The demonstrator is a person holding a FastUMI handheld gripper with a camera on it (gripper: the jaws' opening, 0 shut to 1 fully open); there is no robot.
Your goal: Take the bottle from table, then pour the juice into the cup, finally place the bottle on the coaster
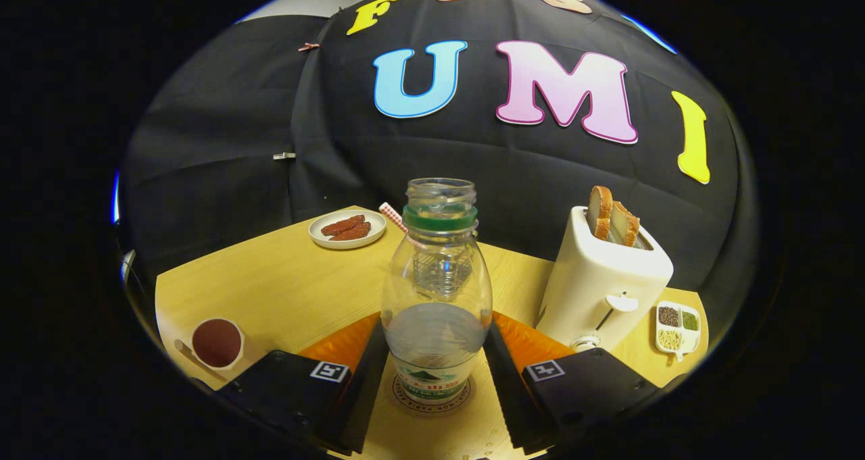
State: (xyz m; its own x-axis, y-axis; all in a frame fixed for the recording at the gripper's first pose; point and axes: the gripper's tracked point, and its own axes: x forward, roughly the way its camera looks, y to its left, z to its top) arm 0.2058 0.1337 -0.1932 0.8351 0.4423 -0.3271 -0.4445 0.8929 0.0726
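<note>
The clear plastic bottle [436,291] stands upright on the round coaster [431,394] at the counter's [284,291] near edge, uncapped and holding a little liquid, so the task looks almost done. The hand-held gripper [436,372] flanks its base, fingers close against its sides; whether they press I cannot tell. The filled cup [217,343] sits near the left edge, the toaster [601,284] to the right
</note>
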